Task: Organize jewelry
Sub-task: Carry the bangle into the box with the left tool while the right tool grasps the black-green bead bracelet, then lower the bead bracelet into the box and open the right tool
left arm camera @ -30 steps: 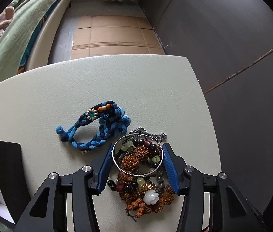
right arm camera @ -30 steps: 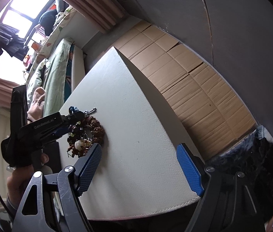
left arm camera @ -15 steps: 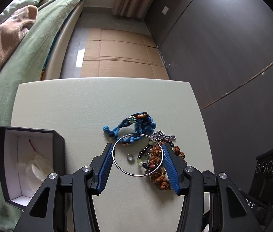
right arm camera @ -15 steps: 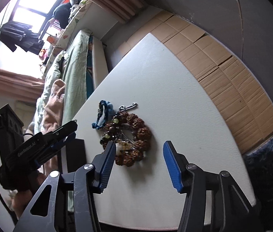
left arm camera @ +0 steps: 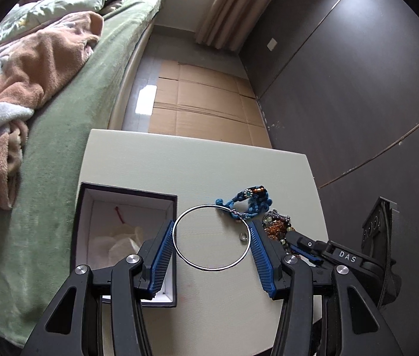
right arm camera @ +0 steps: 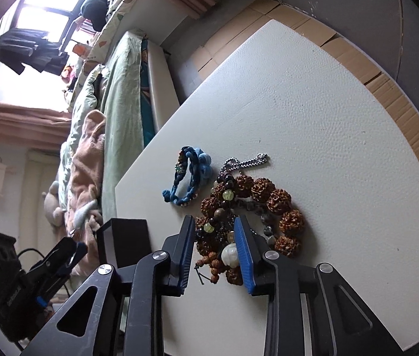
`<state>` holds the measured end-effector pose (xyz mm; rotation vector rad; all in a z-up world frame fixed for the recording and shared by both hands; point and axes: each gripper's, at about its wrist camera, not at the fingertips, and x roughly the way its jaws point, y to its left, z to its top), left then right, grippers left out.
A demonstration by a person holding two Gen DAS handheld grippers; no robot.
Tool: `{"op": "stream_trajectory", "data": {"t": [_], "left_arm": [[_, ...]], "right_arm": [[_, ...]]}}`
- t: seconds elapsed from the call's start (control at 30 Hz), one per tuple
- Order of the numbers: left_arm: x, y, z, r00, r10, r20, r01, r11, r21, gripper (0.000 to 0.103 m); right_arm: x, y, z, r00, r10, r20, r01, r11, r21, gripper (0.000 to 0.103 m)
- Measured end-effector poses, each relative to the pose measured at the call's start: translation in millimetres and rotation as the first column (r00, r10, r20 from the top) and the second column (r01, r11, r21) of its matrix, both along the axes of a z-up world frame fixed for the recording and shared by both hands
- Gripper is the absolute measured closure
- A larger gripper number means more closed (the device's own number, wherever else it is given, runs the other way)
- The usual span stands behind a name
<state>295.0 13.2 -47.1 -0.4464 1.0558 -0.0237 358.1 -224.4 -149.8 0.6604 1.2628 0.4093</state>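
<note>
My left gripper (left arm camera: 212, 237) is shut on a thin silver bangle (left arm camera: 209, 206), held above the white table (left arm camera: 179, 163) beside an open black jewelry box (left arm camera: 126, 204) with white lining. A blue braided bracelet (left arm camera: 251, 198) (right arm camera: 191, 175) lies just beyond it. My right gripper (right arm camera: 214, 225) is low over a pile of brown seed-bead bracelets (right arm camera: 271, 198). Its jaws are closing, with dark beads and a white bead (right arm camera: 228, 252) between the pads. A silver chain (right arm camera: 248, 160) sticks out of the pile's far side.
A bed with green cover and pink blanket (left arm camera: 31, 68) runs along the table's left side. Cardboard sheets (left arm camera: 203, 103) cover the floor beyond, and a dark wall (left arm camera: 357, 89) stands to the right. The table's right edge (right arm camera: 417, 160) is close to the pile.
My left gripper has lifted the bangle off the pile and carried it left toward the box. My right gripper has moved in over the bead pile and its jaws have narrowed.
</note>
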Motion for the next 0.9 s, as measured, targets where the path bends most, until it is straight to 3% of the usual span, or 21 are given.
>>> {"op": "stream_trajectory", "data": {"t": [0.1, 0.2, 0.6, 0.77, 0.9], "left_arm": [[-10, 15, 2, 1.000, 0.023, 0.006, -0.023, 1.000, 0.003, 0.051], [-17, 27, 2, 0.999, 0.043, 0.009, -0.043, 0.999, 0.001, 0.051], [-26, 50, -20, 0.997, 0.067, -0.024, -0.067, 0.998, -0.013, 0.050], [-30, 63, -24, 0.994, 0.099, -0.036, -0.101, 0.994, -0.044, 0.027], [-42, 78, -21, 0.990, 0.142, -0.015, -0.143, 0.988, -0.053, 0.024]], "right_arm": [[7, 8, -5, 1.000, -0.006, -0.016, 0.006, 1.000, -0.005, 0.073], [9, 9, -9, 1.000, -0.023, -0.019, 0.022, 1.000, -0.007, 0.092], [-4, 42, 52, 0.984, 0.057, 0.169, -0.059, 0.998, 0.005, 0.092], [-14, 67, 83, 0.965, 0.118, 0.233, -0.128, 0.991, 0.025, 0.092], [-23, 89, 95, 0.951, 0.176, 0.255, -0.193, 0.980, 0.043, 0.092]]}}
